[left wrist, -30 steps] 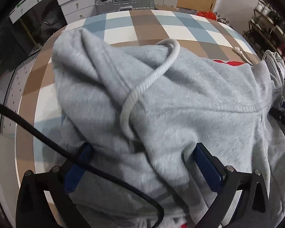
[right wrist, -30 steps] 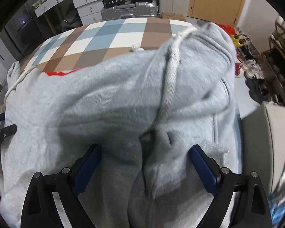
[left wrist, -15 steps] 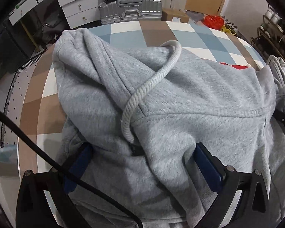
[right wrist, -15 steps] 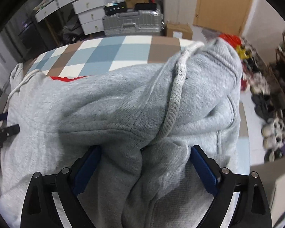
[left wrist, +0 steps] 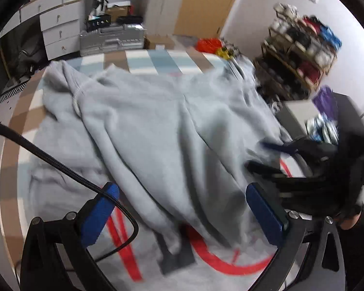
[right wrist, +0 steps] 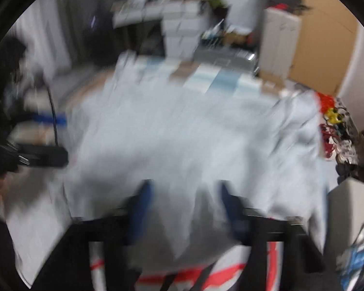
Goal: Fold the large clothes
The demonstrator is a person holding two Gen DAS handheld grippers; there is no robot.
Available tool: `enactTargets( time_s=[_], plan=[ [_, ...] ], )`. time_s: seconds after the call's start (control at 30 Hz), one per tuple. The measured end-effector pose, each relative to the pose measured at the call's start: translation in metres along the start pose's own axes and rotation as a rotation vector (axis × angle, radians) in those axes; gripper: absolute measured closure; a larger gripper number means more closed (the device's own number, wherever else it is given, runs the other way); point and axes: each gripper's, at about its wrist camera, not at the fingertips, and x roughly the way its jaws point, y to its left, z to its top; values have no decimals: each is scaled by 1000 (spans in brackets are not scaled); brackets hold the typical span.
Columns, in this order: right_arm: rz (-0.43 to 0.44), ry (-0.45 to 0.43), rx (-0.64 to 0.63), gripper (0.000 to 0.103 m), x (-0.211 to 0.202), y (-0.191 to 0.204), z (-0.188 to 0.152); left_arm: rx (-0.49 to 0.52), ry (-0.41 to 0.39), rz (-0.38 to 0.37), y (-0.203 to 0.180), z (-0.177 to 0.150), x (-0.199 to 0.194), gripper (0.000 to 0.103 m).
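While the hoodie lies spread flat, both tools hang just above its near edge.

Nearest the camera, the left tool [left wrist: 183, 213] stands wide with nothing pinched; its blue pads straddle the folded-over grey hoodie [left wrist: 157, 133], which suggests the cloth has been laid down rather than carried. The right tool [right wrist: 186, 203] has just been closing to a narrow gap. Grey cloth shows between its pads, but the blur hides whether they pinch it or merely hover over it. A red print [left wrist: 123, 242] peeks out under the near fold, so the top layer seems to have been brought over the chest. Farther off, the drawstring [left wrist: 76, 97] trails at the hood, on the checked worktop [left wrist: 157, 60]. Beyond that stand a suitcase [left wrist: 111, 41] and a shoe rack [left wrist: 298, 55].
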Motion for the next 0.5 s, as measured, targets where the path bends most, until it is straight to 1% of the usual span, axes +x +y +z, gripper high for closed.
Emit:
enactTargets(
  time_s=[0.03, 0.07, 0.1, 0.13, 0.17, 0.23, 0.3, 0.37, 0.43, 0.47, 0.5],
  plan=[
    [-4, 33, 4, 83, 8, 4, -10, -17, 10, 22, -2, -5, 0, 1],
    [-4, 20, 45, 83, 9, 3, -21, -54, 27, 36, -1, -13, -1, 1],
    [4, 2, 70, 86, 6, 0, -25, -80, 37, 26, 0, -17, -4, 1],
    [17, -5, 109, 90, 1, -5, -29, -123, 33, -7, 3, -27, -8, 1],
    [32, -3, 178, 94, -4, -13, -34, -145, 24, -13, 5, -30, -10, 1],
    [62, 8, 254, 98, -12, -24, -44, -171, 10, 3, 7, -37, -12, 1],
    [56, 20, 258, 101, -16, -24, -52, -183, -12, 12, 11, -43, -11, 1],
    [34, 57, 232, 101, -16, -19, -56, -186, -16, 14, 8, -43, -9, 1],
    [12, 93, 228, 101, -18, -15, -55, -186, -25, -12, 4, -44, -9, 1],
    [14, 88, 238, 99, -22, -14, -52, -197, -24, -23, 3, -45, -7, 1],
    [22, 76, 246, 94, -29, -15, -52, -208, -20, -35, 3, -46, -4, 1]
  ],
)
